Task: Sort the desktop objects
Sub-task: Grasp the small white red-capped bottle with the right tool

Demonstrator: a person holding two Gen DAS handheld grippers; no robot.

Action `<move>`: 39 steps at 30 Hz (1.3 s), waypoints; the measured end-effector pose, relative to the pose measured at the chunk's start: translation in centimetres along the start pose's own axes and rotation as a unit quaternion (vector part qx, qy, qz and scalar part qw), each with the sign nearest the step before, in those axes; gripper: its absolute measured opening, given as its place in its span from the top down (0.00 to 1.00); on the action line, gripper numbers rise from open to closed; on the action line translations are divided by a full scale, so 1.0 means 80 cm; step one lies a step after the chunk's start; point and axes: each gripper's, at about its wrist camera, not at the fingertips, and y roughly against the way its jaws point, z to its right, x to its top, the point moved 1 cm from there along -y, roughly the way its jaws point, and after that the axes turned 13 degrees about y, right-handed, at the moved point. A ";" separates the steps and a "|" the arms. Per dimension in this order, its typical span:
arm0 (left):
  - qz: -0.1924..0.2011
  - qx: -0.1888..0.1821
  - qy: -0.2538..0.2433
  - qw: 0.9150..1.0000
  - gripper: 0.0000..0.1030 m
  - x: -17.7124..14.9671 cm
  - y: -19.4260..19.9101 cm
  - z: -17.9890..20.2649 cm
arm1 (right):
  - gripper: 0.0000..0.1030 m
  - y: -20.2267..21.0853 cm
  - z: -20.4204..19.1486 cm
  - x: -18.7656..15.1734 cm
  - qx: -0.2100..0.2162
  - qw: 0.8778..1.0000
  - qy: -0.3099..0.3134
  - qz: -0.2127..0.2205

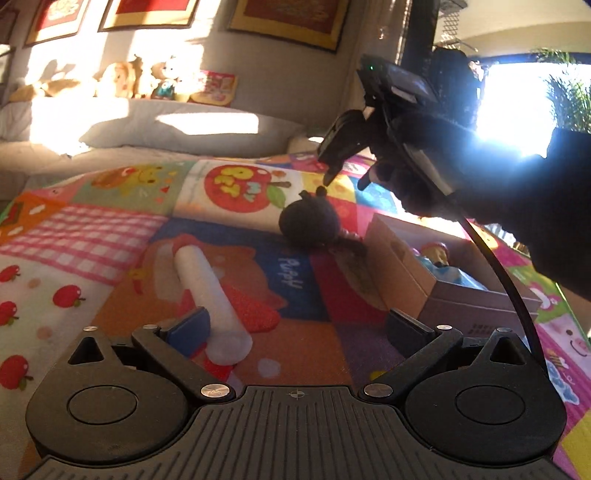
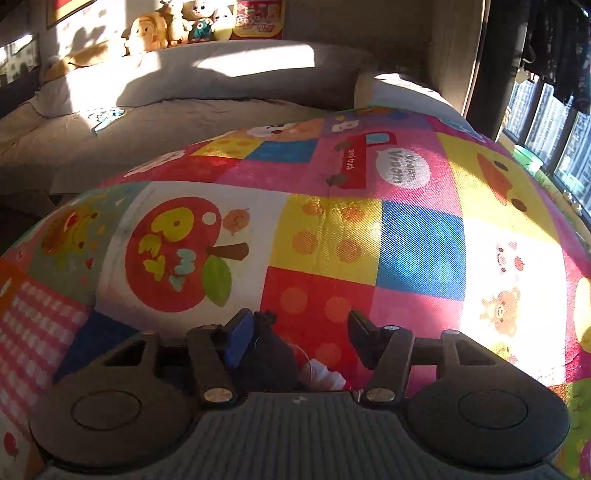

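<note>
Item: dark plush toy (image 1: 310, 221), mid-mat, just left of the cardboard box (image 1: 406, 273).
Right gripper (image 2: 299, 332): jaws apart, straddling it unclamped; off-centre, may pinch only the edge and drop it.
Left gripper (image 1: 295, 328): spread wide, white roll (image 1: 207, 291) near its left finger; may nudge it.

- One dark plush toy (image 1: 309, 221) on the patchwork mat (image 1: 110, 236).
- One white foam roll (image 1: 207, 295).
- One cardboard box (image 1: 413, 266), with one doll (image 1: 437, 254) inside.
- Several plush toys (image 2: 173, 24) on the sofa back; the exact number is unclear.
- Three framed pictures (image 1: 288, 18) on the wall.
</note>
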 end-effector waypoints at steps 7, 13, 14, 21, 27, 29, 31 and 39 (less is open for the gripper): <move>0.000 -0.013 0.017 1.000 0.00 0.000 0.003 -0.007 | 0.51 -0.035 -0.002 -0.014 0.086 0.993 -0.039 -0.071; 0.000 -0.019 0.032 0.999 0.00 0.001 0.003 -0.012 | 0.43 0.063 -0.010 0.006 0.153 0.987 0.045 -0.027; 0.001 -0.020 0.034 0.999 0.00 0.001 0.003 -0.013 | 0.43 0.058 -0.008 0.013 0.117 0.991 0.056 -0.034; 0.001 -0.024 0.051 0.998 0.00 0.002 0.003 -0.018 | 0.54 -0.060 -0.043 -0.021 -0.026 0.970 0.196 -0.144; -0.004 -0.021 0.073 0.997 0.00 0.004 0.001 -0.026 | 0.74 -0.083 -0.068 -0.040 -0.049 0.952 0.273 -0.132; -0.007 -0.018 0.080 0.997 0.00 0.005 -0.001 -0.028 | 0.74 -0.078 -0.074 -0.041 -0.054 0.952 0.276 -0.122; -0.015 -0.016 0.089 0.996 0.00 0.006 -0.004 -0.031 | 0.74 -0.063 -0.078 -0.039 -0.042 0.957 0.268 -0.105; -0.030 -0.011 0.106 0.994 0.00 0.007 -0.011 -0.037 | 0.72 0.088 -0.068 -0.072 0.129 0.971 0.193 -0.053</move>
